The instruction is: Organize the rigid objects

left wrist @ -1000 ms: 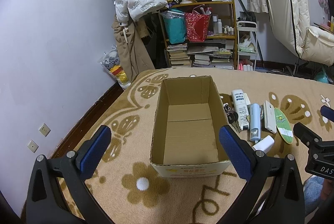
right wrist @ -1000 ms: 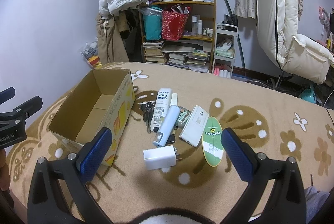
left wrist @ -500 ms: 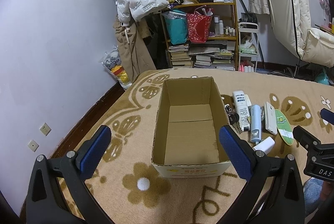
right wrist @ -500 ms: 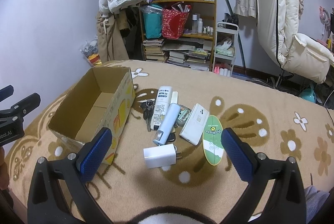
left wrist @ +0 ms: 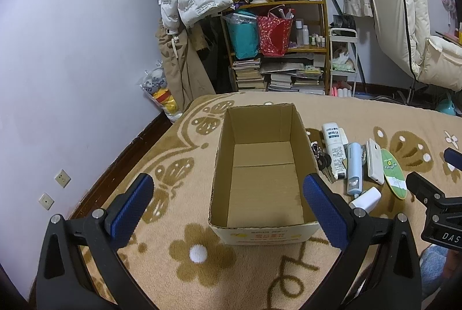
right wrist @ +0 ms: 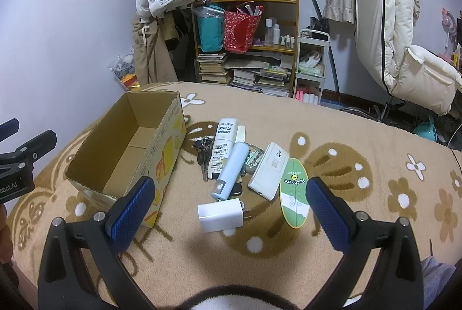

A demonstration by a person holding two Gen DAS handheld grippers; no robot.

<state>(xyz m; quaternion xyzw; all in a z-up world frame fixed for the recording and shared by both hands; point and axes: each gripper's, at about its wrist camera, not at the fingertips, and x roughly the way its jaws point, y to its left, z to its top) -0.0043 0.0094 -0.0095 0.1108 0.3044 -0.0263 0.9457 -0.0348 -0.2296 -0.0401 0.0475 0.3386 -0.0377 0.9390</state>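
Observation:
An empty cardboard box (left wrist: 257,125) stands open on the flowered beige blanket, and my left gripper (left wrist: 228,194) hovers open just before its near wall. In the right wrist view the box (right wrist: 164,148) is at the left. Beside it lie keys (right wrist: 203,151), a white bottle (right wrist: 223,148), a light blue tube (right wrist: 231,170), a white flat device (right wrist: 268,170), a green oval card (right wrist: 294,191) and a white charger (right wrist: 221,216). My right gripper (right wrist: 229,194) is open above the charger and holds nothing.
The blanket (left wrist: 173,252) covers a raised surface that drops off at the left toward the wall. Behind it stand a cluttered bookshelf (left wrist: 277,50), hanging coats (left wrist: 190,1) and a padded white chair (left wrist: 404,21). A person's blue-clad knee (left wrist: 433,275) shows at the lower right.
Both views have shifted only slightly. The box and the row of items lie where they were, and neither gripper has taken hold of anything.

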